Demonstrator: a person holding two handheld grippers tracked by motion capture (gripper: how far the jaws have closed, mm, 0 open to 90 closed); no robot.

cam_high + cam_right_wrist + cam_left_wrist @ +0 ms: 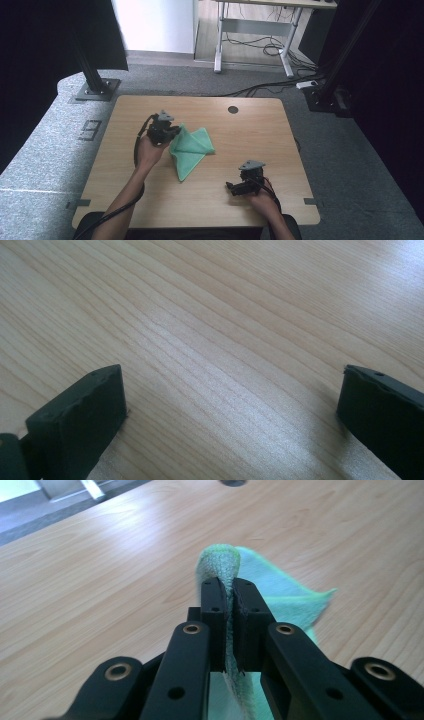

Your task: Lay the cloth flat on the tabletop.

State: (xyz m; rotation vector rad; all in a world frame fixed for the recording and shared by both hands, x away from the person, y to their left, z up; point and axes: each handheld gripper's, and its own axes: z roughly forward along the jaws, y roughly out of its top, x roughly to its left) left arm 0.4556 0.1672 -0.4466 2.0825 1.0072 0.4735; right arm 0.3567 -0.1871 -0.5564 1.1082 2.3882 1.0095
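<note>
Green cloth [192,150] lies crumpled just left of centre in the high view, on the wooden table [250,135]. At its upper left edge the left gripper [172,134] has its 2 jaws clamped on a fold of it. Lower right of the frame, well apart from the cloth, the right gripper [235,187] hovers with jaws spread wide over bare wood.

I see my left gripper [229,587] is black, with two flat jaws, brass-coloured rivets and small screw holes. A grey three-cornered plate sits on top of each gripper, and a black cable trails from each. My right gripper [232,407] has thick matte black jaws.
</note>
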